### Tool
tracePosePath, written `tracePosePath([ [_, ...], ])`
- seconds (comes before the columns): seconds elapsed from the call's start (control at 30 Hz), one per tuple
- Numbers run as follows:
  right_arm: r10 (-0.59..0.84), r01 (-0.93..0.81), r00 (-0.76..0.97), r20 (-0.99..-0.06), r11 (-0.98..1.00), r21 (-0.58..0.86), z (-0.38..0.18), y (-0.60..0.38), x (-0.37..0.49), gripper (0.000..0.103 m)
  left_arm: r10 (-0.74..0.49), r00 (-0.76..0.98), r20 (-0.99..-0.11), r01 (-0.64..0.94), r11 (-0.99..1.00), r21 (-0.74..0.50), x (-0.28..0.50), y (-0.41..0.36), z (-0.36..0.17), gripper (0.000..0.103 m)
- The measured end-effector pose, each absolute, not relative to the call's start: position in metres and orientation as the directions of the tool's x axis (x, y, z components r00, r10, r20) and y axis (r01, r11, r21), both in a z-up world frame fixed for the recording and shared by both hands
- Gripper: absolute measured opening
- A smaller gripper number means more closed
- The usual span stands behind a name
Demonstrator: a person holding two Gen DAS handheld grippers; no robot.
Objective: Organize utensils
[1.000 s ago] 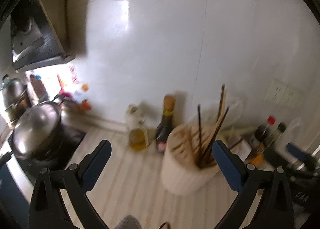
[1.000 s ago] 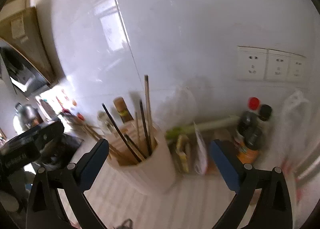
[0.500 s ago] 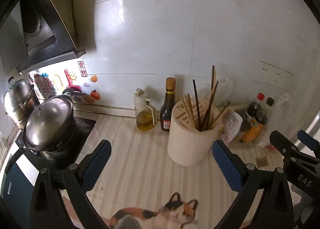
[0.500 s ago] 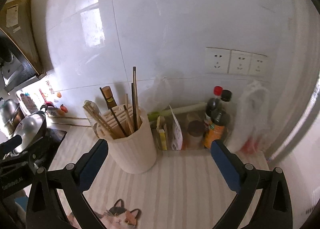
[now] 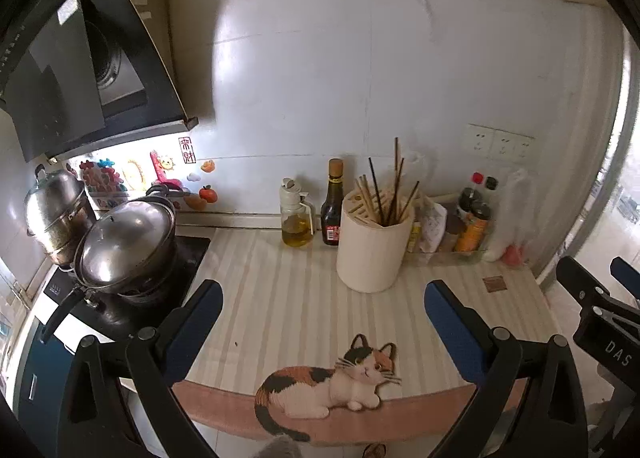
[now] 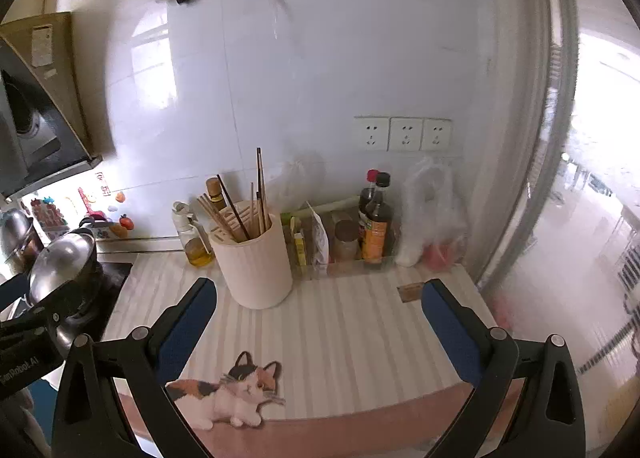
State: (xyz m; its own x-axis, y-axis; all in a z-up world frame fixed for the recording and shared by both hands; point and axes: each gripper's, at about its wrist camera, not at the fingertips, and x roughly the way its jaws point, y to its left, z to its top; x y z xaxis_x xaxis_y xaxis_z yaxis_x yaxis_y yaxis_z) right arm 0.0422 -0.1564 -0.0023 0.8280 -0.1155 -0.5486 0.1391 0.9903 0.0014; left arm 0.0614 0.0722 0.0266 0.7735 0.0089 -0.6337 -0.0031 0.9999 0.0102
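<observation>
A white tiled wall [image 5: 304, 89] backs the whole scene, with a black range hood [image 5: 80, 69] slanting out at the left. Below runs a counter covered by a striped mat [image 5: 304, 298] with a calico cat [image 5: 328, 382] printed at its near edge. On the stove [image 5: 120, 310] at the left sit two steel pots, the nearer one [image 5: 124, 242] lidded, the other [image 5: 56, 209] behind it. Near the middle of the counter stands a cream holder [image 5: 372, 254], upright, with chopsticks [image 5: 384, 193] fanned out of its top, some pale, some dark. Just beside it on the left are a dark sauce bottle [image 5: 333, 209] and a small oil bottle [image 5: 296, 217]; to its right a clear tray [image 6: 352, 258] against the wall holds packets and bottles, with a plastic bag [image 6: 432, 217] at the end. Three sockets [image 6: 404, 133] sit on the wall above.

The left gripper [image 5: 320, 298] hangs over the near edge of the mat, jaws spread wide with nothing between them. The right gripper [image 6: 318, 298] is the same, released and empty, the holder standing beyond its left finger
</observation>
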Motion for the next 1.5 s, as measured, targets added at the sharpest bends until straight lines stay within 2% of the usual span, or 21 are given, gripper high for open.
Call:
tracePosePath([
  [0.23, -0.118, 0.127, 0.849, -0.515, 0.992, -0.018, 0.022, -0.149, -0.012, 0.103, 0.016, 0.784, -0.621, -0.014, 1.0, 0.008, 0.024, 0.069, 0.042, 0.103],
  [0.47, -0.091, 0.096, 0.854, -0.512, 0.995, -0.016, 0.035, -0.154, -0.027, 0.103, 0.025, 0.794, -0.607, -0.039, 0.999, -0.01, 0.005, 0.065, 0.052, 0.103],
  [0.83, -0.069, 0.067, 0.857, -0.511, 0.997, -0.022, 0.039, -0.157, -0.018, 0.103, 0.081, 0.78, -0.621, -0.101, 0.995, 0.004, 0.005, 0.065, 0.05, 0.103],
  [1.5, -0.034, 0.017, 0.837, -0.546, 0.999, -0.036, 0.039, -0.145, 0.009, 0.103, 0.079, 0.772, -0.63, -0.117, 0.993, -0.018, 0.017, 0.076, 0.056, 0.103],
])
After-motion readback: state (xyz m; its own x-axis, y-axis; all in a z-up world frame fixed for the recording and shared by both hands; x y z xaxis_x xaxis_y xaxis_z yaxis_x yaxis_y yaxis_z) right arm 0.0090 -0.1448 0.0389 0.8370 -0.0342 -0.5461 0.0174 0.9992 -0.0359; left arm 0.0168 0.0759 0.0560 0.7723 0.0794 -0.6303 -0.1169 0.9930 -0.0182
